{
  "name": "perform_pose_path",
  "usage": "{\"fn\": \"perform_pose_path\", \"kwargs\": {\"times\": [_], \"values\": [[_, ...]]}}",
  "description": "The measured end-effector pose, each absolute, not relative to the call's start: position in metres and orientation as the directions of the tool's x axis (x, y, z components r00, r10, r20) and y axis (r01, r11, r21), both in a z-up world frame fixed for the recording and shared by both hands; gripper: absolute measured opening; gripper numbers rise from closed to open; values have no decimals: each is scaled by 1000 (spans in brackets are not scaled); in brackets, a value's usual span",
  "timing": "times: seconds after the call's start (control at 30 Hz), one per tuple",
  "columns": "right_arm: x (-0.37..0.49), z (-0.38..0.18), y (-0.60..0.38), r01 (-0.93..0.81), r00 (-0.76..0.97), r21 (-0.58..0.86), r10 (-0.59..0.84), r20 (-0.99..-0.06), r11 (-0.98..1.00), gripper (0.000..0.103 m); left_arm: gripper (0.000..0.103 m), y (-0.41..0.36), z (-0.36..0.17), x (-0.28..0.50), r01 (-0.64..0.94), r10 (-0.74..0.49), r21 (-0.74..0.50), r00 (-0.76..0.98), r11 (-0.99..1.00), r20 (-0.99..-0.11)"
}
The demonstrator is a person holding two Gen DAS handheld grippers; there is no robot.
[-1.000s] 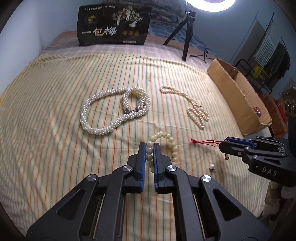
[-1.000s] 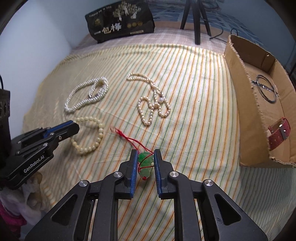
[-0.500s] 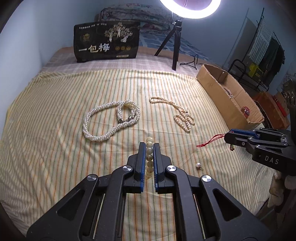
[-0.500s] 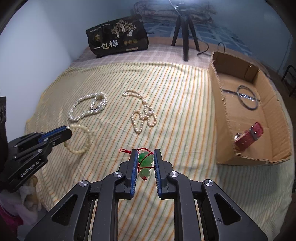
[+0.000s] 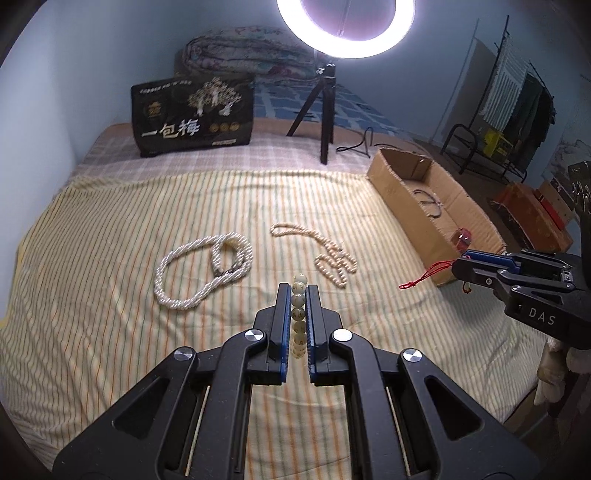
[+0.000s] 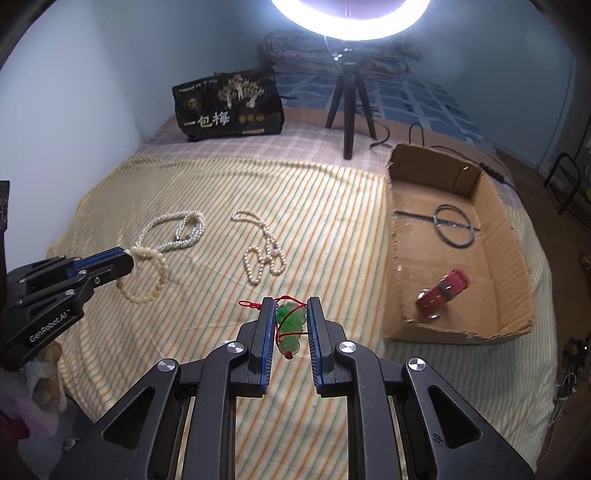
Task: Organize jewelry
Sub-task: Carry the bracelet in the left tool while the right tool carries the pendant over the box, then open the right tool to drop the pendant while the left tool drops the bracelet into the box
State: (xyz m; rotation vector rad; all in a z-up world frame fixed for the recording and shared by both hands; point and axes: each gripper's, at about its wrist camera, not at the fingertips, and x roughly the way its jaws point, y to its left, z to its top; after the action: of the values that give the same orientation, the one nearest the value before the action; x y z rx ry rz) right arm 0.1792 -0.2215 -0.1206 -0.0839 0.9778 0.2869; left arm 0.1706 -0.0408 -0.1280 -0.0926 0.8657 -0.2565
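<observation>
Striped bedsheet fills most of both views; all places below are relative to the cardboard box on its right edge.

Box: open-topped, sits on the sheet. Inside: dark ring bangle toward the far end, red watch strap toward the near end.

Behind the box, at its far-left: ring light on a black tripod. Further left of that, black printed bag standing upright.

Left of the box, lying on the sheet: single-strand pearl necklace nearer the box, multi-strand pearl necklace well beyond it.

Left gripper: farthest from the box, clamped tight on the cream bead bracelet. Bracelet hangs off the fingertips, clear of the sheet.

Right gripper: just left of the box's near corner, jaws narrow, pinching the green jade pendant. Its red cord loops around the pendant and trails out of the tips. Pendant is off the sheet, not over the box.
</observation>
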Motion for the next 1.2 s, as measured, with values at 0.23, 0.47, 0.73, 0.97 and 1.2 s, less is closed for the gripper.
{"fn": "perform_pose_path", "kwargs": {"times": [0.23, 0.47, 0.73, 0.97, 1.2], "values": [[179, -104, -258, -232, 562, 69, 192, -804, 970, 15, 5, -67, -113, 181, 233, -301, -196, 628, 953, -718], [183, -97, -301, -172, 587, 76, 164, -793, 982, 15, 5, -101, -101, 199, 275, -339, -207, 632, 939, -696], [194, -95, -346, -95, 612, 86, 126, -781, 992, 15, 5, -150, -90, 219, 343, -386, -205, 627, 917, -676], [204, -99, -374, -59, 616, 91, 108, -780, 994, 15, 5, -196, -88, 242, 395, -424, -207, 606, 895, -673], [215, -113, -387, -46, 603, 97, 105, -791, 994, 15, 5, -231, -101, 267, 424, -442, -214, 570, 880, -693]]}}
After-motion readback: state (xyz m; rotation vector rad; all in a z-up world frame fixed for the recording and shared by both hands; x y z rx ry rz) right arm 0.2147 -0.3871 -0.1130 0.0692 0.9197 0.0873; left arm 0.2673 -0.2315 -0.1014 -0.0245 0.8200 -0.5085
